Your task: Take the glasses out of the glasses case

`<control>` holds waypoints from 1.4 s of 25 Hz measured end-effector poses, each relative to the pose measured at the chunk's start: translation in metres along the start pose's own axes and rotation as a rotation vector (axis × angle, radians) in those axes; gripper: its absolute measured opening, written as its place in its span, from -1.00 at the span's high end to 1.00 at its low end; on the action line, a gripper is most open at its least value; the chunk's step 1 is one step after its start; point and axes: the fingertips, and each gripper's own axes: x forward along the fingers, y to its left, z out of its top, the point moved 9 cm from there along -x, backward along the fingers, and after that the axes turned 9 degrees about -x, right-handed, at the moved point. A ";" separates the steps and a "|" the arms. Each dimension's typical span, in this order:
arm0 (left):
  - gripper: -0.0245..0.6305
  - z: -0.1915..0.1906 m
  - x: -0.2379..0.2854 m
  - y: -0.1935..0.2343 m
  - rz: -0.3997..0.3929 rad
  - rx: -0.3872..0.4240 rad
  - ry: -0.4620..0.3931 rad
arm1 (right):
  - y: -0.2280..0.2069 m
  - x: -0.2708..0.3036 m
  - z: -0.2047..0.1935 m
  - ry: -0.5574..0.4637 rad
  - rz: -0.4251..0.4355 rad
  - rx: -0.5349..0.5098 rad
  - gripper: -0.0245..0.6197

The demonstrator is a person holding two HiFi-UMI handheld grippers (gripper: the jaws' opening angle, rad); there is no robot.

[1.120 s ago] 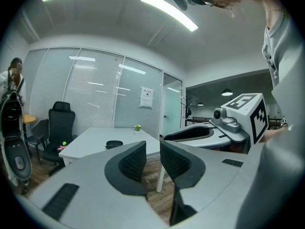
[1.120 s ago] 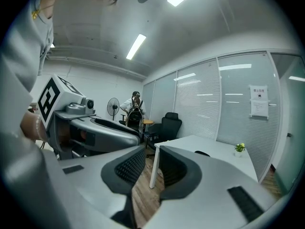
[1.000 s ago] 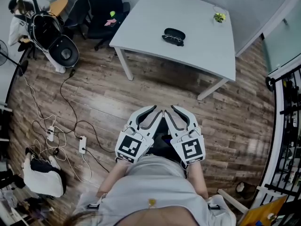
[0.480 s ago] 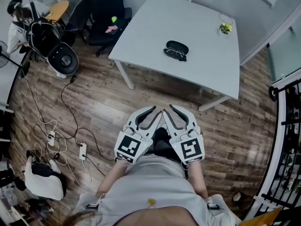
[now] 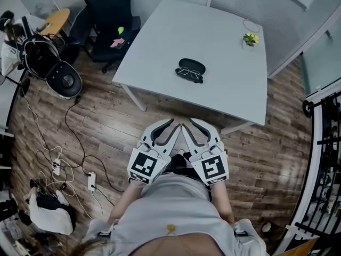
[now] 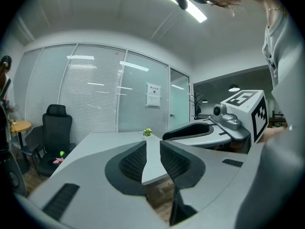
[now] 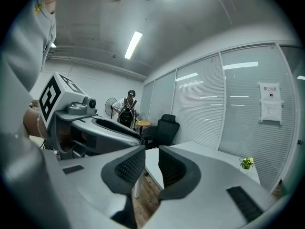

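Observation:
A black glasses case [image 5: 192,65] lies near the middle of the white table [image 5: 229,68], and a pair of glasses [image 5: 189,75] rests on the tabletop just in front of it. Both grippers are held close to my body above the wooden floor, well short of the table. The left gripper [image 5: 169,126] [image 6: 153,149] has a narrow gap between its jaws and holds nothing. The right gripper [image 5: 194,125] [image 7: 151,156] is the same, slightly open with nothing in it. Neither gripper view shows the case or the glasses.
A small potted plant [image 5: 249,38] stands at the table's far right corner. A black office chair [image 5: 109,20] sits left of the table, bags [image 5: 50,63] beyond it. Cables and power strips [image 5: 69,159] trail over the floor at left. A person [image 7: 127,109] stands far off.
The table with the case and glasses has shifted down and left in the head view, nearer to me. Both grippers keep the same pose against my body.

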 end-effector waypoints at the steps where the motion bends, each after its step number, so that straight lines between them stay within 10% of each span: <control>1: 0.64 0.002 0.008 0.003 0.002 0.001 0.001 | -0.007 0.004 -0.002 -0.002 0.001 -0.001 0.68; 17: 0.64 0.014 0.063 0.029 -0.007 -0.019 0.008 | -0.058 0.034 -0.015 0.025 -0.006 -0.005 0.68; 35: 0.64 0.050 0.148 0.121 -0.223 0.024 0.063 | -0.114 0.116 -0.012 0.106 -0.198 0.044 0.68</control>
